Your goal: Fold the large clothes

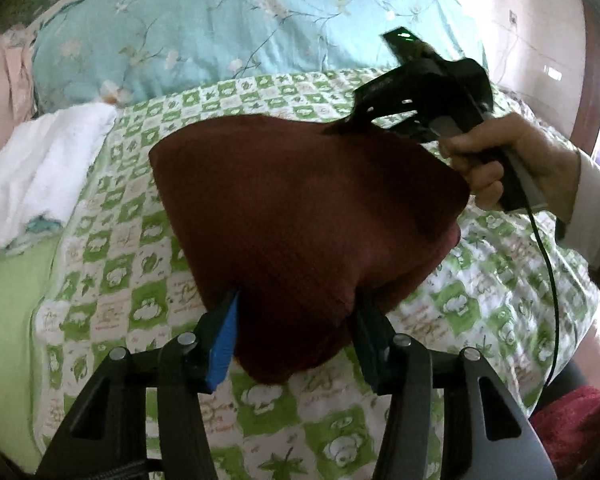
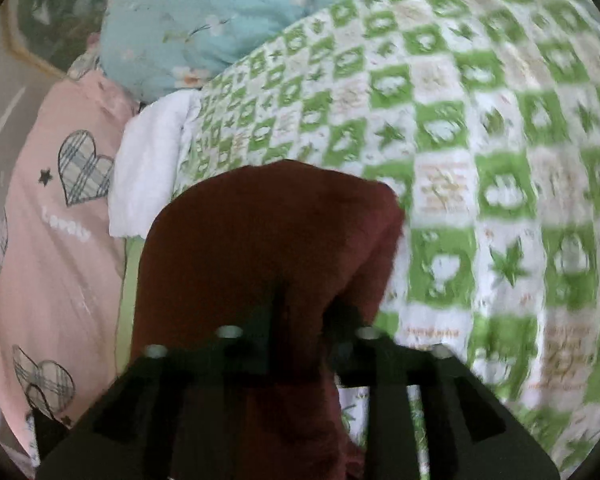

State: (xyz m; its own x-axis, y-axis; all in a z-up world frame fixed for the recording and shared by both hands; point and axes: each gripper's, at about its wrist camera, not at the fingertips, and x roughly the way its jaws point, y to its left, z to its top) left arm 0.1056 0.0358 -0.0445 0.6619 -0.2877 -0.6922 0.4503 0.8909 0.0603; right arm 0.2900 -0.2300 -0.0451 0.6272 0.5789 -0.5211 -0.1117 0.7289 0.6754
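A dark red knitted garment [image 1: 300, 216] is lifted over a bed with a green and white checked cover [image 1: 120, 272]. My left gripper [image 1: 296, 308] has its blue-padded fingers [image 1: 224, 344] closed on the garment's near edge. My right gripper [image 1: 352, 126], held by a hand [image 1: 500, 160], grips the garment's far right corner. In the right wrist view, which is blurred, the right gripper [image 2: 304, 312] is shut on the red garment [image 2: 260, 248], which drapes over the fingers and hides the tips.
A light blue floral pillow [image 1: 228, 28] lies at the head of the bed. A white towel [image 1: 40, 172] lies at the left, next to a pink heart-print pillow [image 2: 56, 240]. More red fabric [image 1: 572, 428] lies at the lower right. A black cable [image 1: 552, 300] hangs from the right gripper.
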